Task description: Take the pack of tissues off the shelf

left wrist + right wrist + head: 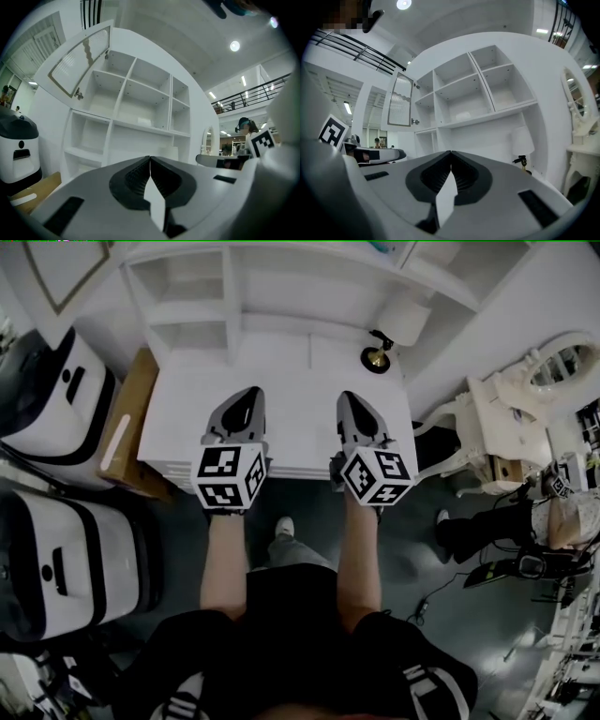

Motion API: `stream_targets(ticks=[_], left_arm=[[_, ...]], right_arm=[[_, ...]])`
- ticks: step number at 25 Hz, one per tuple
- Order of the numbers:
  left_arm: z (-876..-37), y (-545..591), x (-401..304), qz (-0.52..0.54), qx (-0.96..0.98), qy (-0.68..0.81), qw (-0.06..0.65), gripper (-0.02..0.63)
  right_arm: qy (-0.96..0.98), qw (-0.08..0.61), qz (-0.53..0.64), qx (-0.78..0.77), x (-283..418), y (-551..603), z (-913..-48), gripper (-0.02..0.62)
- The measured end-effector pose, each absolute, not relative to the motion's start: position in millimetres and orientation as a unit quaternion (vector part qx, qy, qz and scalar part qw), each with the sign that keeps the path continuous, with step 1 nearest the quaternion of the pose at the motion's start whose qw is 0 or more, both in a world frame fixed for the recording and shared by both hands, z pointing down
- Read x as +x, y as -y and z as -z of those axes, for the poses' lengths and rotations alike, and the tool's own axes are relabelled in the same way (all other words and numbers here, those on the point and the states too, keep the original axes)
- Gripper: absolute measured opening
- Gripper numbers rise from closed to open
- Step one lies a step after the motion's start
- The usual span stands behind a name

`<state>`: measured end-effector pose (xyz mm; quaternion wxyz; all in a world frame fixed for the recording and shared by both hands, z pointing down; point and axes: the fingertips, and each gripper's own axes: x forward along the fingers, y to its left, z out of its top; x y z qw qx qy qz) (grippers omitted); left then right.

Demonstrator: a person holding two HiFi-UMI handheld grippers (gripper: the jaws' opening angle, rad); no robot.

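Observation:
A small white pack of tissues (144,122) lies on a middle shelf of the white shelf unit (123,126). The right gripper view also shows the pack (462,116), in the compartment just above the long shelf board. My left gripper (247,397) and right gripper (348,399) hover side by side over the white desk top (298,381) below the shelves, well short of the pack. Both point at the unit. The left gripper's (150,158) jaws meet at the tips with nothing between them. So do those of the right gripper (451,152).
A white-shaded lamp (403,322) stands at the desk's right end. A glass cabinet door (79,61) hangs open at the upper left. Two white machines (56,399) and cardboard (127,427) stand to the left. A white vanity with a mirror (561,362) and a seated person (562,517) are at the right.

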<state>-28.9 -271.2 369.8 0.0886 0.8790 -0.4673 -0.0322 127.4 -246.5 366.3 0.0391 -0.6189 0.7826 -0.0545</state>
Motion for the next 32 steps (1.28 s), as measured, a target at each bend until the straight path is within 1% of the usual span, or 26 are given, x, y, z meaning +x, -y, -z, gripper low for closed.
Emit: stream_targets(ticks=[4, 8, 18, 26, 32], left_arm=[[-362.0, 297.0, 4.2, 0.025, 0.883, 0.462, 0.081, 0.011], [-349.2, 319.9, 22.9, 0.027, 0.882, 0.465, 0.067, 0.011], [-346.9, 362.3, 66.0, 0.035, 0.883, 0.464, 0.066, 0.011], [-341.2, 393.8, 63.3, 0.035, 0.882, 0.466, 0.059, 0.011], [-325.4, 417.1, 61.4, 0.047, 0.885, 0.46, 0.051, 0.011]], right_arm=[[-0.789, 0.046, 0.05, -0.61, 147.2, 276.1, -357.7, 0.018], [-0.792, 0.06, 0.05, -0.605, 167.9, 302.1, -347.9, 0.018], [-0.803, 0.05, 0.04, -0.593, 200.3, 346.7, -346.1, 0.018], [-0.81, 0.059, 0.035, -0.582, 186.3, 381.1, -339.8, 0.019], [-0.821, 0.063, 0.01, -0.567, 167.8, 402.6, -314.3, 0.02]])
